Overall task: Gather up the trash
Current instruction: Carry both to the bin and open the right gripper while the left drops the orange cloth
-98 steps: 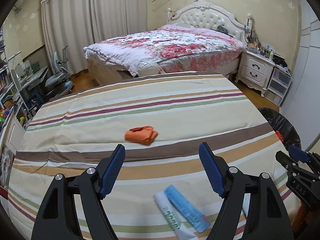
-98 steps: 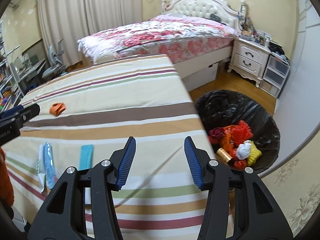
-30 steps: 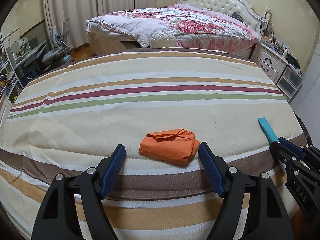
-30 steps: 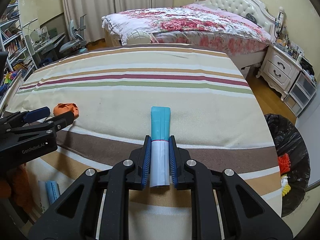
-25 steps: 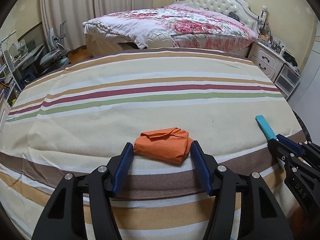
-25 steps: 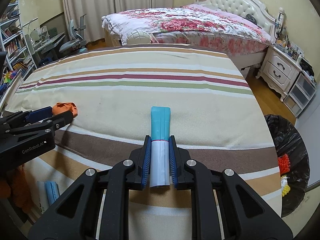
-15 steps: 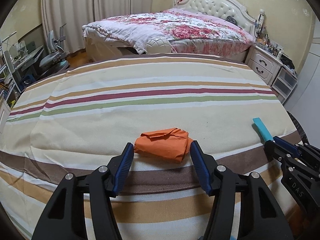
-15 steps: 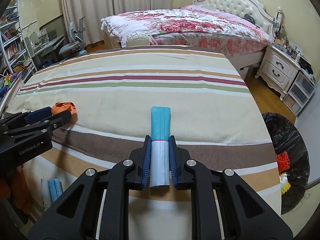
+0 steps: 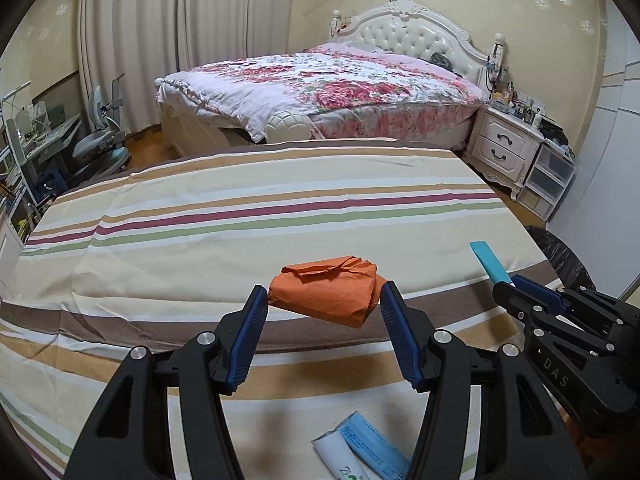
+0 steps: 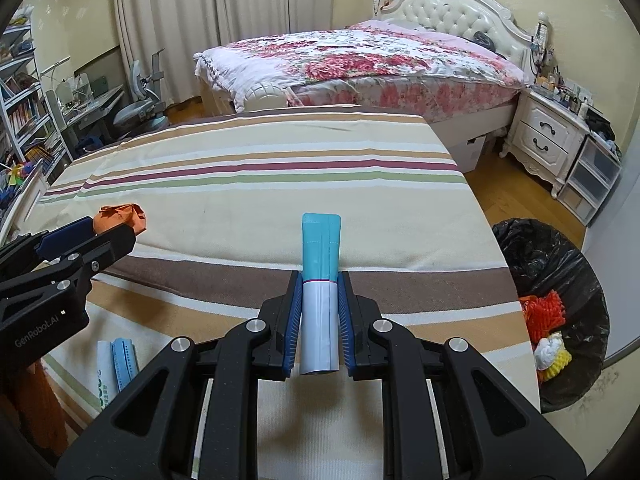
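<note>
My left gripper [image 9: 323,300] is shut on a crumpled orange paper packet [image 9: 326,289] and holds it above the striped tablecloth [image 9: 240,216]. My right gripper [image 10: 320,280] is shut on a teal and white wrapper [image 10: 320,276], also held above the cloth. The wrapper's teal tip shows in the left wrist view [image 9: 489,260], and the orange packet shows in the right wrist view [image 10: 120,218]. A white and blue wrapper [image 9: 360,456] lies on the cloth near the front edge; it also shows in the right wrist view [image 10: 114,368].
A bin lined with a black bag [image 10: 556,280] stands on the floor right of the table and holds colourful trash [image 10: 546,320]. A bed [image 9: 320,88], a white nightstand [image 10: 548,140] and a desk with a chair [image 10: 132,108] lie beyond the table.
My left gripper closed on the orange packet and lifted it off the cloth. My right gripper kept its hold on the teal and white wrapper and rose slightly.
</note>
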A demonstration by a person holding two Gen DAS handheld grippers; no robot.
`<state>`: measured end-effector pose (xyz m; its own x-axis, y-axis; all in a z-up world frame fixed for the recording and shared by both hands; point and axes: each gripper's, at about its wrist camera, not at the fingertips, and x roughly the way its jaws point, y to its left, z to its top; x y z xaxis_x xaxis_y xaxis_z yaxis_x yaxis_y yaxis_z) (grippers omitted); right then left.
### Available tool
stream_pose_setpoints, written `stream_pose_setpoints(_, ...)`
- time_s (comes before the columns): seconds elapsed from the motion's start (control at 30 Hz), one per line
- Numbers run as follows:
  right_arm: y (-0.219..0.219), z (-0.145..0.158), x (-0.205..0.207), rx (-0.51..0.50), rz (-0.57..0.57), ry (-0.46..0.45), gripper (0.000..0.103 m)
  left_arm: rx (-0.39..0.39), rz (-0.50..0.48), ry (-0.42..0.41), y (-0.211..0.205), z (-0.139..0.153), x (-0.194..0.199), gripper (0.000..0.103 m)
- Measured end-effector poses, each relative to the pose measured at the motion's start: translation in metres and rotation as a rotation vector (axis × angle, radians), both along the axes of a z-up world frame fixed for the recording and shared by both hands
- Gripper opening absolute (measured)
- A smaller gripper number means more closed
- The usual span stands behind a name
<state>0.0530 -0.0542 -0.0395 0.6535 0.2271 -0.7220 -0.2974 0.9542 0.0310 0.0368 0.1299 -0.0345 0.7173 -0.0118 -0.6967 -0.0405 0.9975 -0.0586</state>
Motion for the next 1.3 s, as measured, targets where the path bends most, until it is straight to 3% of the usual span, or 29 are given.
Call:
stream_pose_setpoints(0.67,-0.062,0.02,-0.031,0.02,-0.115,-0.065,0.018,0.008,-0.079,-0.072,-0.052,0.02,-0.02,0.057)
stream_pose_setpoints(1.3,-0.158,0.033,-0.036,-0.013,-0.323,-0.118,0.018,0.015,-0.253,-0.113,-0.139,0.03,-0.001,0.057)
